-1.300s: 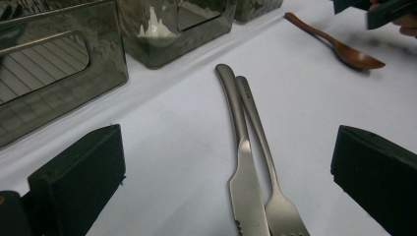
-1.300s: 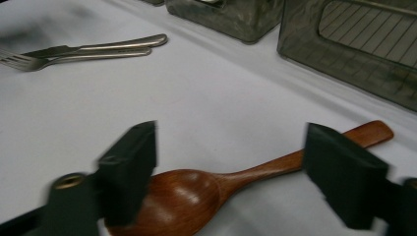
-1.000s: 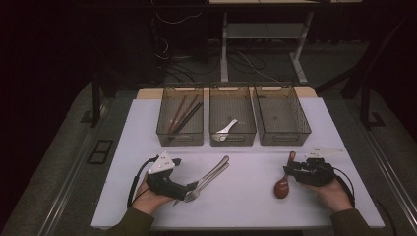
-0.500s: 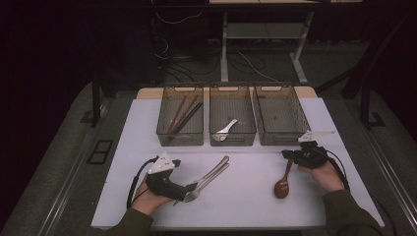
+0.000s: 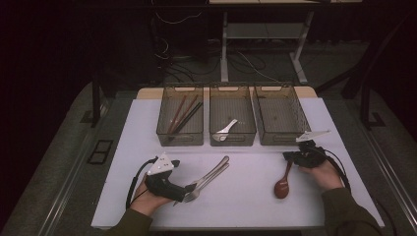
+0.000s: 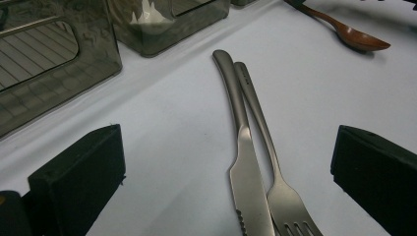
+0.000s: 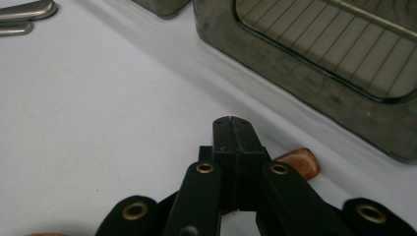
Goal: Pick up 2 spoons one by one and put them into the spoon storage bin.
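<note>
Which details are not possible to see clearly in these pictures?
- Right gripper, right gripper view: jaws pressed together over the wooden spoon; whether they pinch its handle is hidden by the jaws.
- Fork tines and knife tip, left gripper view: cut off by the bottom edge.
- White spoon, high view: too small for detail.

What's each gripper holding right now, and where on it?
Right gripper is shut on the wooden spoon near its handle end. Left gripper is open, holding nothing.

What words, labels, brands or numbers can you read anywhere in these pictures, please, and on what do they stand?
None can be read: the knife, fork, wooden spoon, three bins and both grippers carry no legible print. Pale strips on the bins' far rims are too small to tell.
</note>
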Action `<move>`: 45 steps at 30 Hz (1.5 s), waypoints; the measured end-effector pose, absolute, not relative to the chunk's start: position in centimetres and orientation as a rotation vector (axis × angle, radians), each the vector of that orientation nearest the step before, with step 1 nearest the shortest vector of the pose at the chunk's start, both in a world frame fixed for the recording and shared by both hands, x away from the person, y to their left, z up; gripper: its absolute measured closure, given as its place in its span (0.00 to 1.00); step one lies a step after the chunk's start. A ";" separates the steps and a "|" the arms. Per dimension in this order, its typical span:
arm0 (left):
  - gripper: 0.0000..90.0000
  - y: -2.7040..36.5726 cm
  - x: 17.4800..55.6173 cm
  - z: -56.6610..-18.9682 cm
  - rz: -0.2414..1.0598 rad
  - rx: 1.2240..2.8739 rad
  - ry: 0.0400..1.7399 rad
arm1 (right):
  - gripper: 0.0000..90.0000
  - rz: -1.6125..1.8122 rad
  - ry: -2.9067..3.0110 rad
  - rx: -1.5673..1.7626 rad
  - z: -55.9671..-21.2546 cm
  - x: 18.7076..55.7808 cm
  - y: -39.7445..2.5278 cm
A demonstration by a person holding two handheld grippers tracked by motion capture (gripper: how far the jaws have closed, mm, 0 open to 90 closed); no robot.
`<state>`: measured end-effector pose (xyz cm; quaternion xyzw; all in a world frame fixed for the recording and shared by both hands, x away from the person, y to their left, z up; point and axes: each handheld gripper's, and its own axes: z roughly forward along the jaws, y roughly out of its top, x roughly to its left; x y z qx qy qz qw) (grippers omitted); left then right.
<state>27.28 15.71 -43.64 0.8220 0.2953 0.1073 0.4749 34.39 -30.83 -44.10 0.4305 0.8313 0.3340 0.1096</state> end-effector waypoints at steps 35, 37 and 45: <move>0.00 15.7 27.2 -43.8 0.257 2.022 0.723 | 0.99 0.825 2.492 1.270 -43.9 31.2 -32.5; 0.00 15.7 27.1 -43.8 0.259 2.018 0.725 | 0.99 0.821 2.495 1.267 -43.9 31.0 -32.6; 0.00 15.9 26.9 -43.8 0.262 2.013 0.731 | 0.99 0.829 2.499 1.288 -43.8 29.6 -33.3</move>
